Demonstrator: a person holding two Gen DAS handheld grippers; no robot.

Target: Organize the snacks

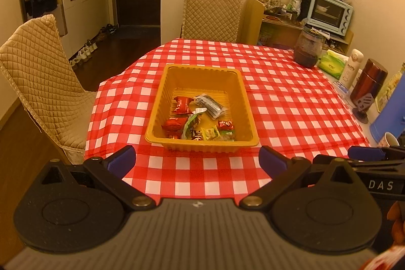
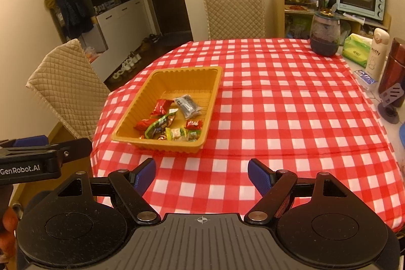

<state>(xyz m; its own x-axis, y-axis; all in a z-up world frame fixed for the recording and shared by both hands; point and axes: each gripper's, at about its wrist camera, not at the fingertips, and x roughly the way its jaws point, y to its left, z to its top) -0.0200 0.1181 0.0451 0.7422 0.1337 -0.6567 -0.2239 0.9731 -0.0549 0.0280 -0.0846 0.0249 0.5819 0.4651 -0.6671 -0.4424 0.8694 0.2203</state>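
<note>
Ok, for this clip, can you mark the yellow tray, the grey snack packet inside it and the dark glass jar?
yellow tray (image 1: 243,98), left wrist view, on its right wall.
grey snack packet (image 2: 187,106), right wrist view, on the middle of the wrapper.
dark glass jar (image 2: 324,36), right wrist view, on the middle of its body.

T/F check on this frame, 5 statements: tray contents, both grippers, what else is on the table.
1. The yellow tray holds several wrapped snacks. True.
2. The left gripper is shut on a snack. False: its jaws stand apart with nothing between them.
3. The right gripper is open and empty. True.
4. Snacks lie scattered on the checkered tablecloth outside the tray. False: all visible snacks are inside the tray.
5. The dark glass jar stands inside the tray. False: it stands on the table's far right, apart from the tray.
</note>
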